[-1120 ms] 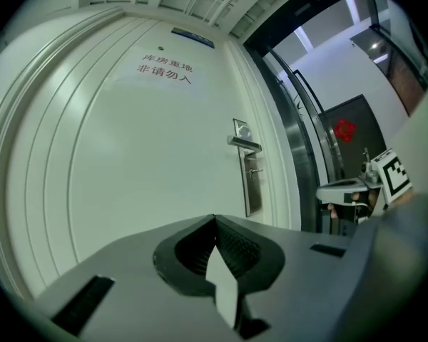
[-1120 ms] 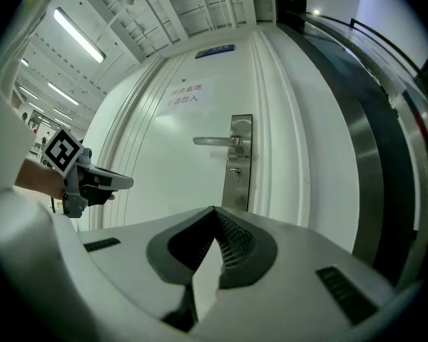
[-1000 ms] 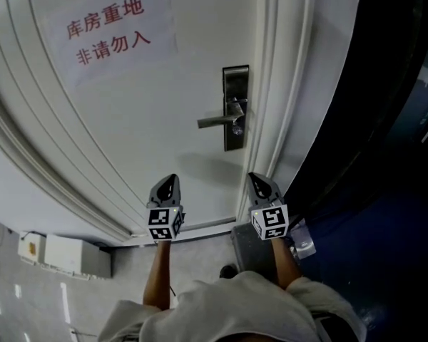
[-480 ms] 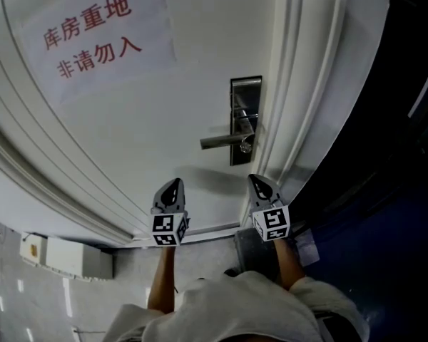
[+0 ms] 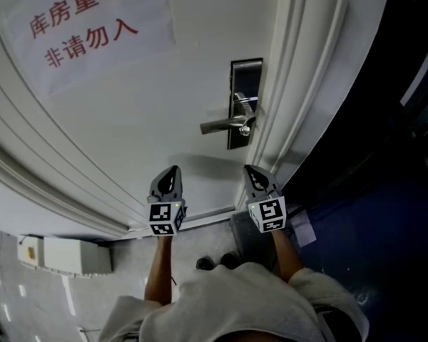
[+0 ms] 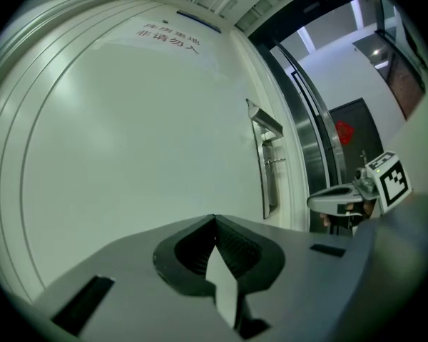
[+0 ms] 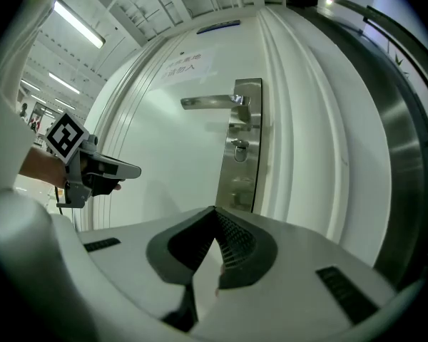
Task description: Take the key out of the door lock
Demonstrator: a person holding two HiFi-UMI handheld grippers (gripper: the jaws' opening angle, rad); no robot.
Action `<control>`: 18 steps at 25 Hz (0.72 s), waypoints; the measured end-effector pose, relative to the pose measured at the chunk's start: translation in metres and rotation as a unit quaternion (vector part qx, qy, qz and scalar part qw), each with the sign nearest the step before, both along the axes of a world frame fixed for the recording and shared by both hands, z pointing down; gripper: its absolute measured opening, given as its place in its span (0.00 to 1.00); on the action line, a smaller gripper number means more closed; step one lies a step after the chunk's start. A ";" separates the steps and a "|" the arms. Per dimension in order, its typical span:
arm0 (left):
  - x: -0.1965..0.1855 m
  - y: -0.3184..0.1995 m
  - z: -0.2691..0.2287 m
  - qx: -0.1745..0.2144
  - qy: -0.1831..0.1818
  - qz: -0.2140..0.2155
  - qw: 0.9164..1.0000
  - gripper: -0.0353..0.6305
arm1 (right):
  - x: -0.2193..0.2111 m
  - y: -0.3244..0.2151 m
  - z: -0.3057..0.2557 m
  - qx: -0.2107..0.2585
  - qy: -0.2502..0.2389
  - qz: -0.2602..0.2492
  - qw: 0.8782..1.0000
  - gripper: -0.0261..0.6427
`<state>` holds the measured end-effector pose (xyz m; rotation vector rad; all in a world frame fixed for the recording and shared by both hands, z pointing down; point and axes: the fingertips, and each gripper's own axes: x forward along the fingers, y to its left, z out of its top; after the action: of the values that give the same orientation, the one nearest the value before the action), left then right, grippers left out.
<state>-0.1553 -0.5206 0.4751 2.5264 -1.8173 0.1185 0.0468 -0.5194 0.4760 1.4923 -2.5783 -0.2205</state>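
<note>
A steel lock plate [image 5: 244, 102] with a lever handle [image 5: 225, 125] sits on the white door [image 5: 128, 120]. The key [image 5: 246, 129] hangs in the cylinder just under the lever. In the right gripper view the key [image 7: 239, 150] shows as a small round head below the handle [image 7: 210, 102]. My left gripper [image 5: 172, 172] and right gripper [image 5: 251, 171] are both held level below the lock, short of the door. Each is shut with nothing between its jaws, the left gripper [image 6: 214, 219] as much as the right gripper [image 7: 214, 211]. The right one is nearer the plate.
A paper sign with red print [image 5: 85, 30] is stuck on the door at upper left. The moulded door frame [image 5: 299, 84] runs along the right of the lock, with a dark opening and blue floor beyond. A white box [image 5: 64, 255] lies on the floor at lower left.
Both grippers have come a little closer to the door and the lock. Their jaws stay shut and neither touches anything.
</note>
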 end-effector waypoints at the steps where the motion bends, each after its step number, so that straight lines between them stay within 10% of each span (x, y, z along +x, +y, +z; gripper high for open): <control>1: 0.000 0.000 0.001 -0.002 0.001 0.002 1.000 0.08 | 0.000 0.001 -0.004 0.008 0.008 0.001 1.000 0.07; 12: 0.002 0.006 -0.004 0.019 0.009 0.020 1.000 0.08 | 0.003 -0.006 -0.075 0.115 0.114 0.012 0.987 0.07; 18: 0.008 0.009 -0.008 0.024 0.010 0.029 0.999 0.08 | 0.001 -0.012 -0.096 0.161 0.227 0.020 0.960 0.07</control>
<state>-0.1469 -0.5119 0.4666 2.6040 -1.7620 0.0509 0.0481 -0.5318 0.3799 1.3806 -2.2097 -0.9013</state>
